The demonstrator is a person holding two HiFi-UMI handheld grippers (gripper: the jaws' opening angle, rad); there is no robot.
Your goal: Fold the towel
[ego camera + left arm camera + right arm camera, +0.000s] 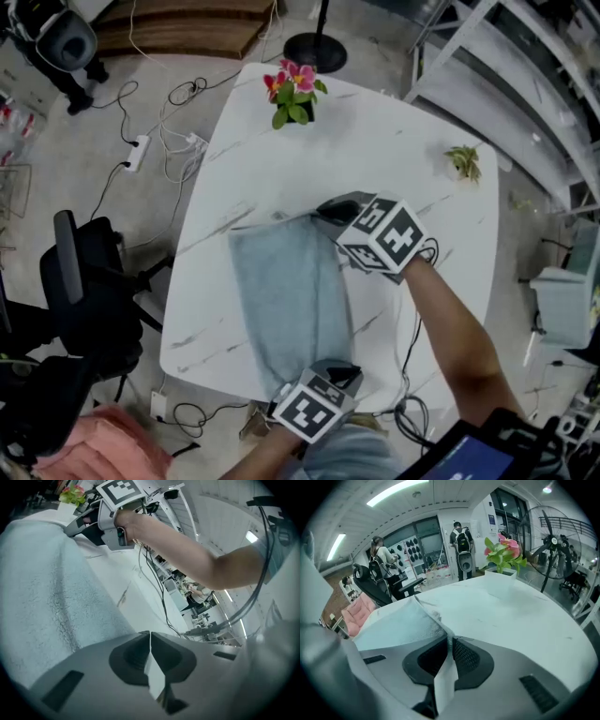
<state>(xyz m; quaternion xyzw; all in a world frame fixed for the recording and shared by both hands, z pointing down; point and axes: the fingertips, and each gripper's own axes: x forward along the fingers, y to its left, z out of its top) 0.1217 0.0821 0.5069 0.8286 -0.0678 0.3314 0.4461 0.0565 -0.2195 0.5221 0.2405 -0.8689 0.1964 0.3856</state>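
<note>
Nips the near corner of the towel [286, 300] in the left gripper [150, 634], jaws tight on cloth. Clamps the far corner likewise in the right gripper [450, 640]. Leaves the rest flat on the white table [394, 150].

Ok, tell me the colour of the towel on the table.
The towel is plain pale blue-grey, seen best in the head view.
</note>
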